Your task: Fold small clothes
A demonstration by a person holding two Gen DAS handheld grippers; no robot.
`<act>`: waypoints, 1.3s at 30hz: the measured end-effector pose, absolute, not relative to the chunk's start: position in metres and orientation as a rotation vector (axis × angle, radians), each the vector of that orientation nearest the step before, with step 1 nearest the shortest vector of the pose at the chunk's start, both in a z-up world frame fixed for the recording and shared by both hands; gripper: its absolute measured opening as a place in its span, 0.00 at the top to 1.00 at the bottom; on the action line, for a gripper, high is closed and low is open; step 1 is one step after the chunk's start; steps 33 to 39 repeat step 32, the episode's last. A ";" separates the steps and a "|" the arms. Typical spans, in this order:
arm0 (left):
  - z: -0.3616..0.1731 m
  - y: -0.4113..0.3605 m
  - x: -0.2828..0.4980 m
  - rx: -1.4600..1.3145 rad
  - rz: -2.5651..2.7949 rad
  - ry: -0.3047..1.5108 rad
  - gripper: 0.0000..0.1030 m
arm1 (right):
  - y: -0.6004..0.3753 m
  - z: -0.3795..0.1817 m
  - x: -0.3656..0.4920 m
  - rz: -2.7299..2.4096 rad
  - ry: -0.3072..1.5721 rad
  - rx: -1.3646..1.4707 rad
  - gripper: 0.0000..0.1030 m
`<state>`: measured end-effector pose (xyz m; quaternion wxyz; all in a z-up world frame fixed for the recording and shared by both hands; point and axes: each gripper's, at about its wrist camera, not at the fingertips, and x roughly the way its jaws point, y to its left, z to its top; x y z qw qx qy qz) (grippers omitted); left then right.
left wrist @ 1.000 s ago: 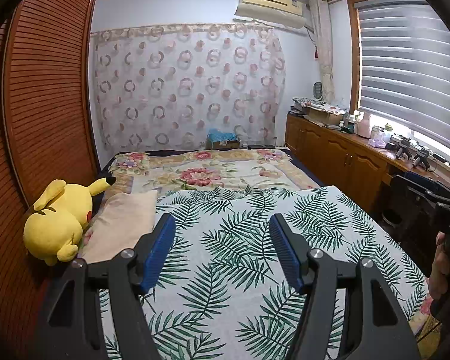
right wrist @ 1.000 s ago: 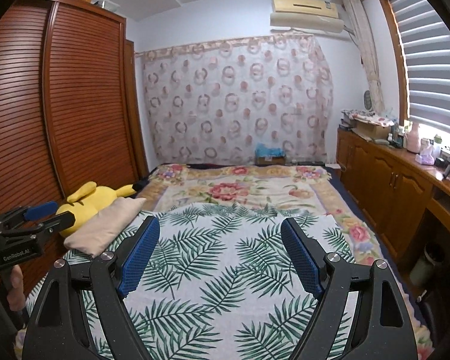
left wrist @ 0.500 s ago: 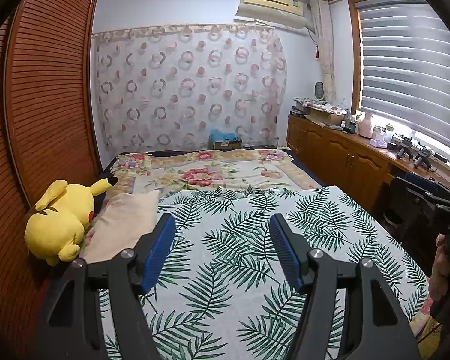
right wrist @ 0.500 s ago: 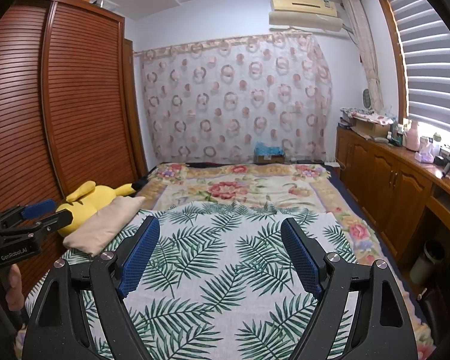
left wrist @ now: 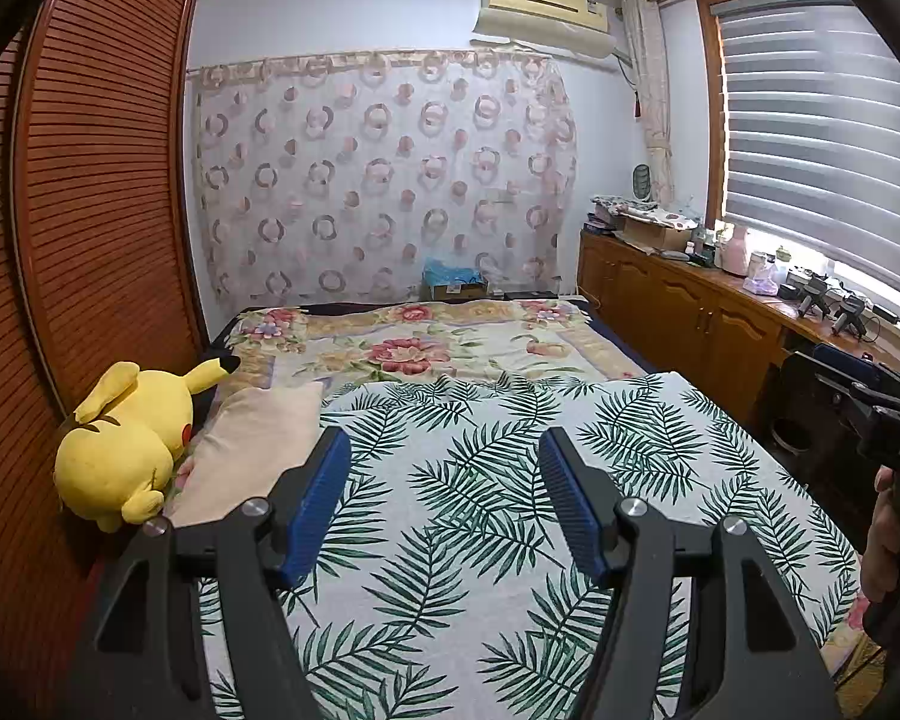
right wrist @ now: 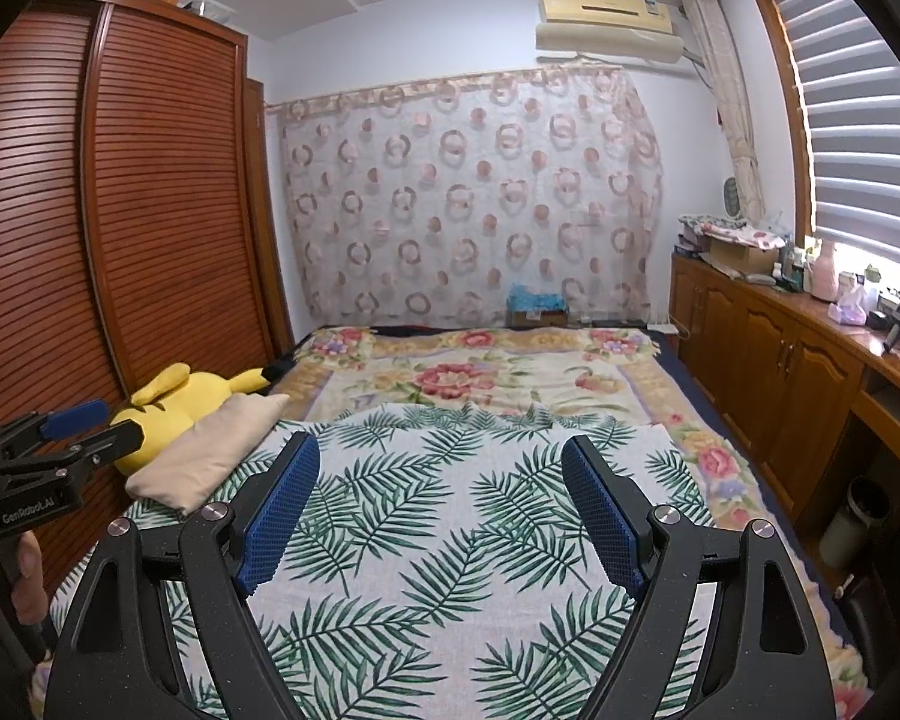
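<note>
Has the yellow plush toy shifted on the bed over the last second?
No. The yellow plush toy still lies against the wooden wardrobe, next to the beige pillow, in the same spot.

Both wrist views sit low over the near end of the bed, facing 12 o'clock toward the curtain (left wrist: 384,180), tilted slightly down. Shared: leaf-print sheet (left wrist: 480,480), yellow plush (right wrist: 180,402). Right view catches the left gripper (right wrist: 90,426) at 9 o'clock.
</note>
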<state>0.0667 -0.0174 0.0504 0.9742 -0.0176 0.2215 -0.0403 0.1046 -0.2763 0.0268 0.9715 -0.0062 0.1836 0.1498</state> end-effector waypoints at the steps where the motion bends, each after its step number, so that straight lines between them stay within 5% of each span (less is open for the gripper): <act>1: 0.050 -0.018 0.067 -0.035 -0.081 0.447 0.37 | -0.277 0.027 0.105 0.303 0.371 -0.012 0.18; 39: 0.049 -0.016 0.067 -0.034 -0.081 0.445 0.37 | -0.279 0.028 0.105 0.305 0.371 -0.008 0.18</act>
